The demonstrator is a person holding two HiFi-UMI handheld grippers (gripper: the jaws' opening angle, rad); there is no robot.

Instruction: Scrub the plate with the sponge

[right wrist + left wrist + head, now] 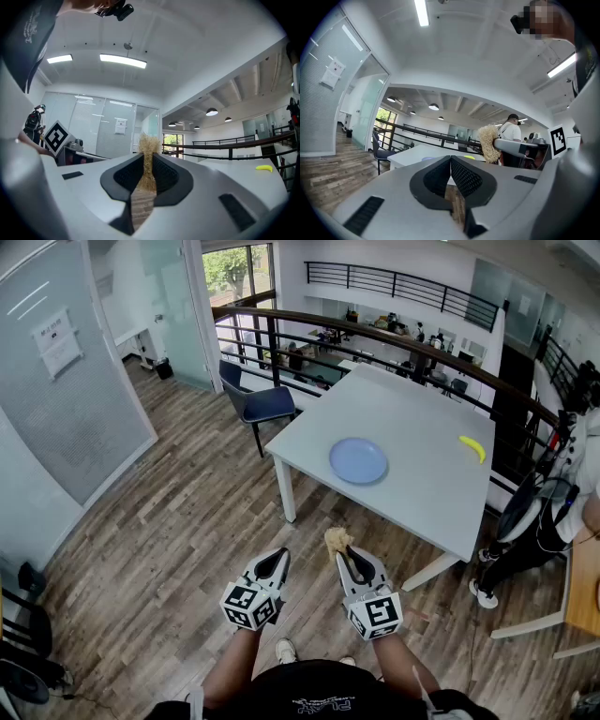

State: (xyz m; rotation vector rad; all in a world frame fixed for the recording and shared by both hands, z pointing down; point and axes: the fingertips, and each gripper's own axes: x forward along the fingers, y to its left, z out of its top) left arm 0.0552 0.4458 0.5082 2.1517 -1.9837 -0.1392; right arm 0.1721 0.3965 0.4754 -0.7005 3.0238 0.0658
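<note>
A pale blue plate lies on the white table, well ahead of both grippers. My right gripper is shut on a tan, straw-like sponge, which sticks up between its jaws in the right gripper view as a fibrous sponge. The same sponge shows at the right of the left gripper view. My left gripper hangs beside it over the wooden floor, shut with nothing between its jaws. Both are held level, short of the table's near edge.
A yellow banana-shaped object lies at the table's far right. A blue chair stands at the table's left end, a railing behind. A person sits at the right. Glass partitions line the left.
</note>
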